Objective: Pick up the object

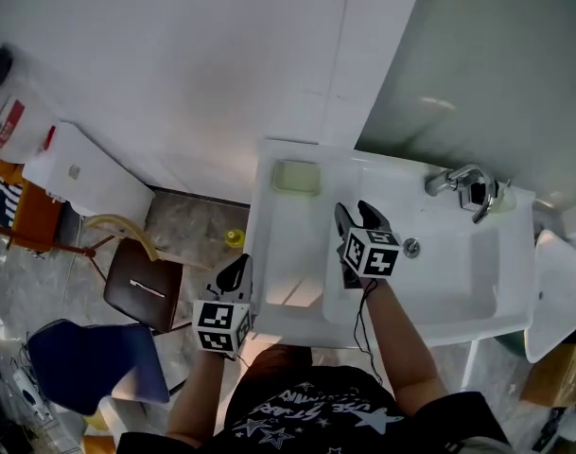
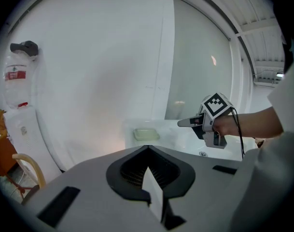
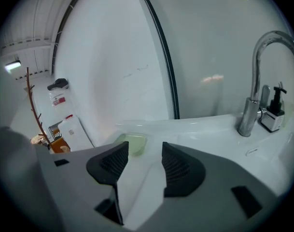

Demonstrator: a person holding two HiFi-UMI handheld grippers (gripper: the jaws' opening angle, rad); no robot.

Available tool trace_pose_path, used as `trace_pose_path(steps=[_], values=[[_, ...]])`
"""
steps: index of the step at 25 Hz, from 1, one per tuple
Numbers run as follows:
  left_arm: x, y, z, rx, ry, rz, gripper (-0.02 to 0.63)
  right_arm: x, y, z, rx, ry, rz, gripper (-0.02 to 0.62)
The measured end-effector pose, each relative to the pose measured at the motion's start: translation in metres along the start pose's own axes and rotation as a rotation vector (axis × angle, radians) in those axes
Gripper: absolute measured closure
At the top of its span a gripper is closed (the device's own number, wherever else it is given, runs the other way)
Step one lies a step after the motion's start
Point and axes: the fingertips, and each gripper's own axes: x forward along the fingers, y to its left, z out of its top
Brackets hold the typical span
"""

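A pale green soap dish (image 1: 296,177) lies on the back left corner of the white sink (image 1: 286,322); it also shows in the left gripper view (image 2: 146,134) and the right gripper view (image 3: 132,144). My right gripper (image 1: 356,212) hovers over the sink's left counter, a short way to the right of the dish and nearer to me. Its jaws (image 3: 145,148) stand open with nothing between them, and the dish lies beyond the left jaw. My left gripper (image 1: 240,270) hangs by the sink's front left edge, shut and empty (image 2: 148,149).
A chrome faucet (image 1: 462,183) and a soap dispenser (image 3: 273,112) stand at the back right of the basin, whose drain (image 1: 411,247) is just right of my right gripper. On the floor to the left are a water cooler (image 1: 79,173), a brown stool (image 1: 141,291) and a blue seat (image 1: 98,362).
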Motion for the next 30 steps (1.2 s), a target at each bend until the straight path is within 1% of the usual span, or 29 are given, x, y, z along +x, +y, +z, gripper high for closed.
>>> trace_pose_path(steps=[2, 8, 14, 18, 20, 30], values=[[0.010, 0.009, 0.003, -0.005, 0.006, -0.008, 0.591, 0.020, 0.005, 0.002, 0.003, 0.014, -0.003, 0.372], [0.031, 0.031, -0.002, -0.020, 0.048, -0.027, 0.591, 0.071, 0.019, -0.001, 0.017, 0.074, -0.021, 0.415], [0.044, 0.048, -0.002, -0.035, 0.042, -0.027, 0.590, 0.109, 0.023, -0.011, 0.013, 0.153, -0.053, 0.451], [0.047, 0.058, -0.008, -0.027, 0.049, -0.019, 0.591, 0.122, 0.024, -0.019, 0.023, 0.197, -0.072, 0.474], [0.048, 0.061, -0.011, -0.037, 0.059, -0.020, 0.591, 0.128, 0.025, -0.024, 0.023, 0.213, -0.082, 0.479], [0.052, 0.075, -0.017, -0.047, 0.064, -0.021, 0.591, 0.139, 0.018, -0.035, 0.036, 0.259, -0.174, 0.522]])
